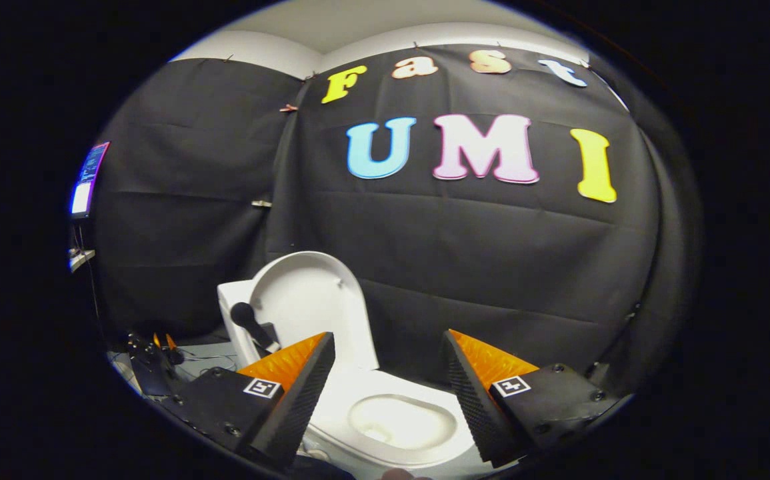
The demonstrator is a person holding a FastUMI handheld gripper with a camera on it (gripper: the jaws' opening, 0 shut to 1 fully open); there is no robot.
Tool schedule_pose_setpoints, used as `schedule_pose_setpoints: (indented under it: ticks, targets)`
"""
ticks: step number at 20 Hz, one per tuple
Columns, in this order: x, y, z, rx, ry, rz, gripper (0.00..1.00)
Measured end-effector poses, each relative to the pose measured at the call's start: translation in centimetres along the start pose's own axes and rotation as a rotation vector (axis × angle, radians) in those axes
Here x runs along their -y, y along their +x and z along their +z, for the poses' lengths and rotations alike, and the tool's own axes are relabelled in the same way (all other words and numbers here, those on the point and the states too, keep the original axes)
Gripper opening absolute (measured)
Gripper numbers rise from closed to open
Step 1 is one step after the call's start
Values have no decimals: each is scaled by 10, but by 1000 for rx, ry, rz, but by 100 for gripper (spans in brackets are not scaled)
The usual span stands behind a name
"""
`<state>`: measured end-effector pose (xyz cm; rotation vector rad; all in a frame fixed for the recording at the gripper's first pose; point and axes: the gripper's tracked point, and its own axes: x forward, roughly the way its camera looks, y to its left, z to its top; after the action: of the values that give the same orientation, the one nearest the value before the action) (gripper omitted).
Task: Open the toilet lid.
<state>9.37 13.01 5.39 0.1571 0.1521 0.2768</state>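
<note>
A white toilet stands below and ahead of me. Its lid (308,300) is raised upright and leans back against the white tank (230,300). The seat (348,393) lies flat, and the bowl opening (401,421) shows between my two fingers. My gripper (388,347) is open, its fingers wide apart with nothing between them, held above the seat and clear of the lid. The left finger (305,387) covers part of the lid's lower edge.
Black cloth walls close in behind and on both sides of the toilet. A dark stick-like object (251,323) pokes out beside the tank. Tools and cables (158,353) lie on the floor at the left. A lit screen (88,180) hangs high on the left wall.
</note>
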Motion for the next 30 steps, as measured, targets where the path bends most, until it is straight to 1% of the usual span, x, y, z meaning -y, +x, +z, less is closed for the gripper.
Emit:
schedule_pose_setpoints:
  ticks: [1, 3, 4, 9, 12, 15, 16, 19, 20, 21, 23, 27, 30]
  targets:
    - [21, -9, 1, 15, -15, -34, 99]
    - [67, -25, -6, 24, -60, -137, 99]
    - [82, -31, -7, 26, -63, -166, 99]
    - [134, -77, -25, 30, -16, -264, 99]
    - [149, -98, -32, 58, 30, -312, 99]
    - [154, -109, -46, 61, 124, -324, 99]
    - [154, -108, -57, 33, 129, -316, 99]
    - [164, -111, -73, 22, 133, -321, 99]
    - [170, -110, -77, 4, 142, -342, 99]
    - [174, -111, -76, -11, 165, -355, 99]
    - [171, -114, -68, 14, 188, -343, 99]
    - [173, -112, -75, 0, 134, -344, 99]
    - [172, -115, -68, 9, 131, -335, 99]
